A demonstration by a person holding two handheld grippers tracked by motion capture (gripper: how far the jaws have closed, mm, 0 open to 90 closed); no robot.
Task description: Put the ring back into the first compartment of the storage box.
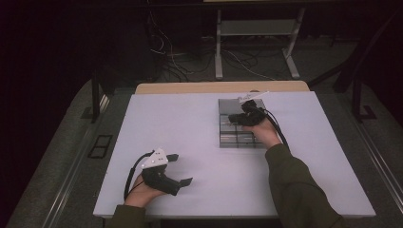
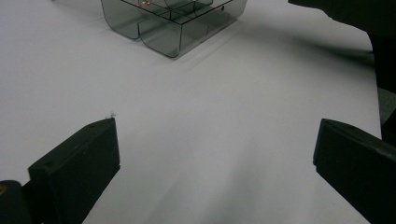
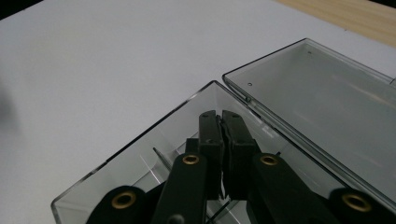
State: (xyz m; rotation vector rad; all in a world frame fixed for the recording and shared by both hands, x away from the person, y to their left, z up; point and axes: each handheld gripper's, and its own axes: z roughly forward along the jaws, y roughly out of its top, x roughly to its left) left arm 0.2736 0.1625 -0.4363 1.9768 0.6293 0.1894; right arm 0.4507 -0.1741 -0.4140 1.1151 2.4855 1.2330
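Near the table's (image 1: 190,199) front edge, the left gripper (image 1: 183,168) was rested wide open, empty. Farther, toward the back right, the right gripper (image 3: 223,128) was lowered fully closed into the box's (image 3: 140,140) corner compartment; whether something tiny was pinched could not be told. Release seemed next.

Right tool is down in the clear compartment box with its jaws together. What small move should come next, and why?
Probably lift the right tool a little, straight up, and check for a catch. Its jaws are pressed together inside a corner compartment of the compartment box, beside the open lid, and the pictures do not show anything between them. The left tool rests open on the table, well away.
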